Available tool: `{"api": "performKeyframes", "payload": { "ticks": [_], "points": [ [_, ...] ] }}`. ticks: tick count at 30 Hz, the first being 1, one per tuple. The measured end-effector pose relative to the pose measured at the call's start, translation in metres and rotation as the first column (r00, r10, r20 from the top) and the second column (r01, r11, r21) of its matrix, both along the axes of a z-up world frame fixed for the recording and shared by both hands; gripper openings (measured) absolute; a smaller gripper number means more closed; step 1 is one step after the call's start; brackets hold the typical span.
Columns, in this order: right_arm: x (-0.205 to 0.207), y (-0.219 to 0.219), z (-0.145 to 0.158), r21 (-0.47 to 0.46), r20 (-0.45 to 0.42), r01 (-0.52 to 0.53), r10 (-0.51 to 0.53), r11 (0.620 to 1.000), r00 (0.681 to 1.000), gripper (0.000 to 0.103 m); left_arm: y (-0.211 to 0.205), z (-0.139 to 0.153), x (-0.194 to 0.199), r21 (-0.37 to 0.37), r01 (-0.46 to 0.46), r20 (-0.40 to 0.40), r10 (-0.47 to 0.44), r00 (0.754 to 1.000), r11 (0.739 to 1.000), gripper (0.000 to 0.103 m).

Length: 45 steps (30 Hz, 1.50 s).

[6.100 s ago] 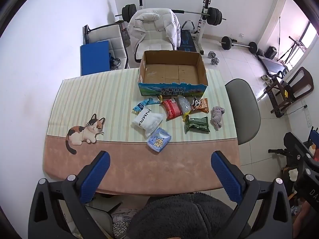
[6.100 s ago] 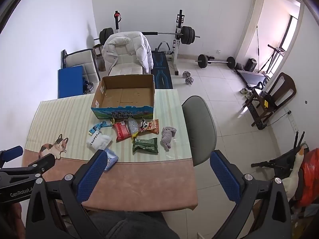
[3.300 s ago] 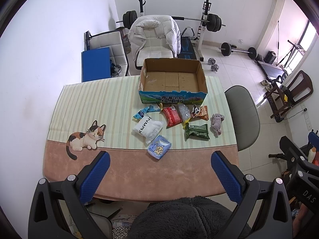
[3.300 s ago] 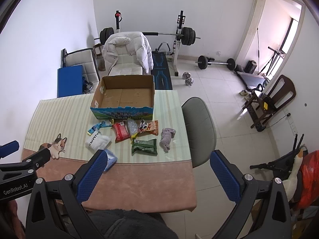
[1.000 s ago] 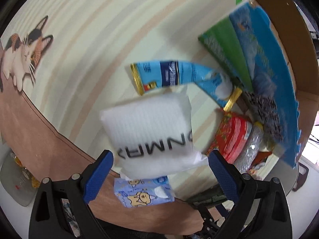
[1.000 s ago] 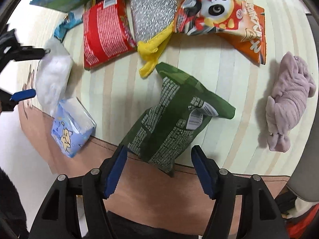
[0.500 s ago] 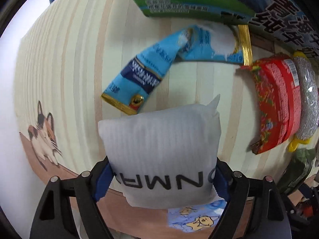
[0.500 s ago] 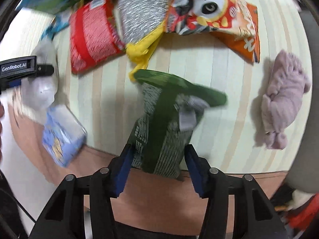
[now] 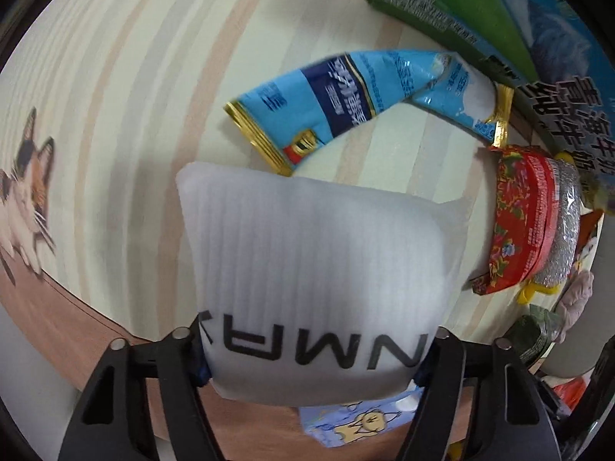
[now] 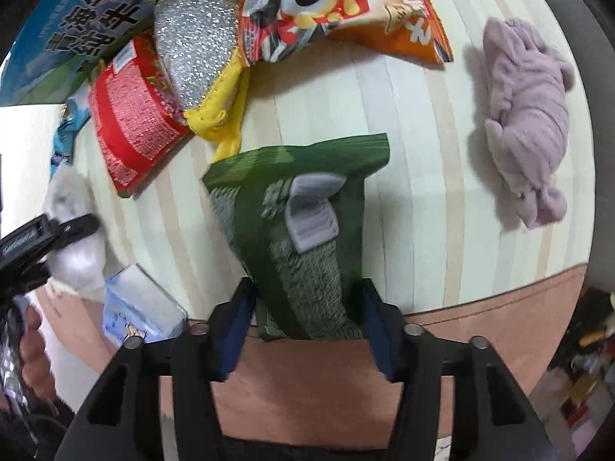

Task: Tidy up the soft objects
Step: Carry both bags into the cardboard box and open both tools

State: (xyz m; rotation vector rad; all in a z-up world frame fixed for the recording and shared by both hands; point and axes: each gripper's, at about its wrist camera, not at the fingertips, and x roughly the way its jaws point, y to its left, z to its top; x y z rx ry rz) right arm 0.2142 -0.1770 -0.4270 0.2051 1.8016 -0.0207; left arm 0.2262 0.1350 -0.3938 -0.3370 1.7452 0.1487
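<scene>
Left tool [image 9: 313, 361] is clamped on the white foam pouch [image 9: 319, 269]; right tool [image 10: 307, 315] squeezes the green packet [image 10: 303, 238], purple plush [image 10: 526, 119] at 2 o'clock.

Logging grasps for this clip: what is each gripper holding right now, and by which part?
Left gripper clamps the white foam pouch across its printed near end. Right gripper clamps the green snack bag at its near end.

Striped tablecloth [image 9: 115, 77] w/ cat print [image 9: 23, 207] – grey chair [image 10: 592, 38], prob.
</scene>
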Motion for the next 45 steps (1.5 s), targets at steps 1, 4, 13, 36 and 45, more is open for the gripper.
{"api": "performKeyframes", "payload": {
  "ticks": [1,4,13,36,45],
  "points": [
    [-0.002,0.002,0.002,-0.014,0.009,-0.008,0.008,1.0,1.0,0.045,0.001,0.01,-0.005,0.029,0.02,0.031,-0.021,0.999,0.999,0.068],
    [-0.015,0.017,0.018,-0.036,0.035,-0.034,0.035,0.999,0.999,0.037,0.002,0.043,-0.006,0.071,0.084,0.099,-0.09,0.991,0.994,0.067],
    [-0.011,0.036,0.133,0.154,0.205,-0.06,0.028,0.986,0.978,0.034,-0.055,0.18,0.038,-0.031,0.276,0.301,-0.254,0.919,0.961,0.067],
    [0.295,0.038,0.115,-0.016,0.299,-0.205,0.2,0.979,0.933,0.033,-0.119,0.063,0.351,-0.072,0.242,0.138,-0.231,0.963,0.968,0.068],
    [0.333,0.034,0.058,-0.019,0.235,-0.21,0.208,0.978,0.95,0.033,-0.14,0.02,0.373,-0.056,0.278,0.036,-0.276,0.961,0.959,0.07]
  ]
}}
